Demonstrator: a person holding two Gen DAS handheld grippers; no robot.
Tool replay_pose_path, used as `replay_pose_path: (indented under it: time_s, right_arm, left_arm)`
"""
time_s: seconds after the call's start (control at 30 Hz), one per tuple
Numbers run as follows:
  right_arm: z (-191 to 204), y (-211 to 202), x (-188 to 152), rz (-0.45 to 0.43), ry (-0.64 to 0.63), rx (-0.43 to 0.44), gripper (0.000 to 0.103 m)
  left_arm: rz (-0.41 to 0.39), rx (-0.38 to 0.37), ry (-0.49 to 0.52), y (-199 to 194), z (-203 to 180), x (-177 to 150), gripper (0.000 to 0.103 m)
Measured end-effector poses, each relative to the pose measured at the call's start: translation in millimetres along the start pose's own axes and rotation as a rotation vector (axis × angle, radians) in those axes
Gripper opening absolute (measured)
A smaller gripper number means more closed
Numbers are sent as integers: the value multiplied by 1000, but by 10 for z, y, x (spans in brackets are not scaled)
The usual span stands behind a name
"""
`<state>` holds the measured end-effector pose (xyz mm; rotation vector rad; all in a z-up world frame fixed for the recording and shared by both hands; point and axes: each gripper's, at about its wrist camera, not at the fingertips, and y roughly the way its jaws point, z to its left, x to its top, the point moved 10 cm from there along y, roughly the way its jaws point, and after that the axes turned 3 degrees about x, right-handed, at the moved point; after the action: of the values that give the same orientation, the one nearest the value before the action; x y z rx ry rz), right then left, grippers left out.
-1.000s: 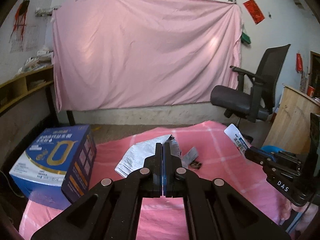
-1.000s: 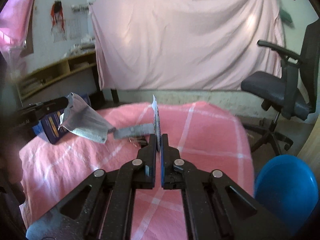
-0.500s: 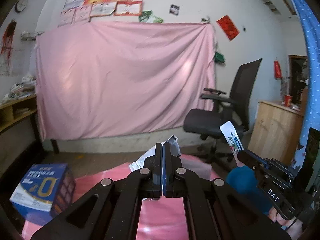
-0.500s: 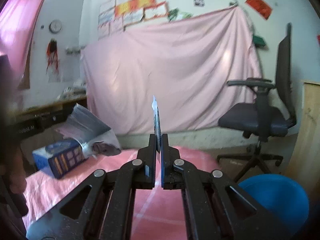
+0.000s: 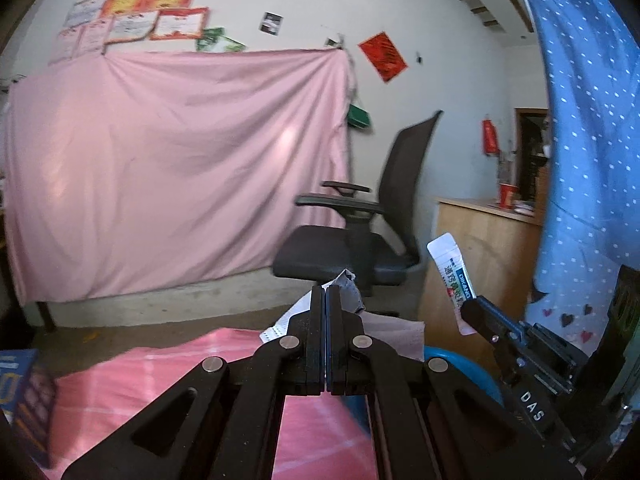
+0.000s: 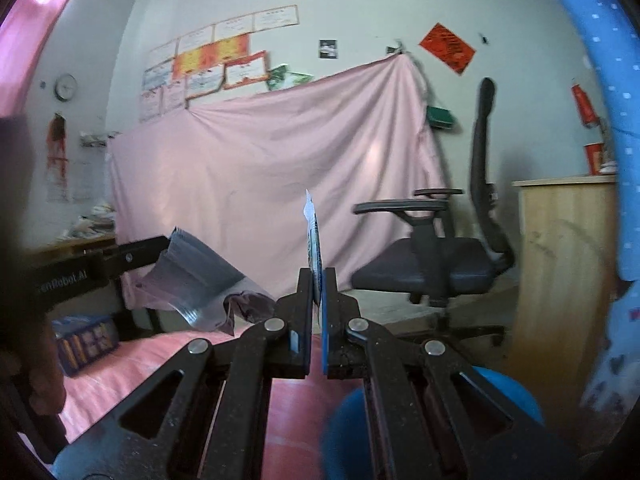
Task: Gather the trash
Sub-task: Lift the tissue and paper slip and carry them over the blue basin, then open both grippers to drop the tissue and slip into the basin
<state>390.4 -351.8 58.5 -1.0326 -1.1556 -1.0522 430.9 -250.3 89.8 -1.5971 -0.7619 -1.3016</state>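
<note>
My left gripper [image 5: 325,294] is shut on a crumpled silver-grey wrapper [image 5: 347,289], which shows more fully in the right wrist view [image 6: 196,280]. My right gripper [image 6: 316,276] is shut on a thin white and blue sachet [image 6: 314,236], seen edge-on; the sachet also shows in the left wrist view [image 5: 452,276]. Both grippers are raised above the pink tablecloth [image 5: 168,376], near its right end. A blue bin [image 6: 500,396] sits low at the right, below the grippers; it also shows in the left wrist view [image 5: 460,372].
A black office chair [image 5: 360,240] stands behind the table. A wooden cabinet [image 5: 484,248] is at the right. A blue carton [image 5: 20,396] lies on the table's left end. A pink sheet [image 5: 172,176] hangs on the back wall. A blue dotted cloth [image 5: 580,140] hangs at the far right.
Both grippers have lifted and swung right with their trash, away from the table's middle and toward the blue bin. The carton has slid to the left edge of view.
</note>
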Motion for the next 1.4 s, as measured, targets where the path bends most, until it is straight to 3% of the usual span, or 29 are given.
replay_pose_path:
  time_s: [0.27, 0.47, 1.03, 1.4]
  right_arm:
    - [-562, -66, -251, 92, 60, -111, 28]
    - [-820, 12, -478, 185, 118, -149, 28]
    - [-1048, 160, -885, 347, 177, -197, 30]
    - [-1071, 188, -886, 350, 179, -197, 34]
  left_arm:
    - [74, -89, 1, 378, -574, -216, 0]
    - [150, -127, -16, 572, -747, -451, 0]
    - [371, -180, -98, 931, -764, -932, 0]
    - [409, -152, -94, 959, -683, -1073, 1]
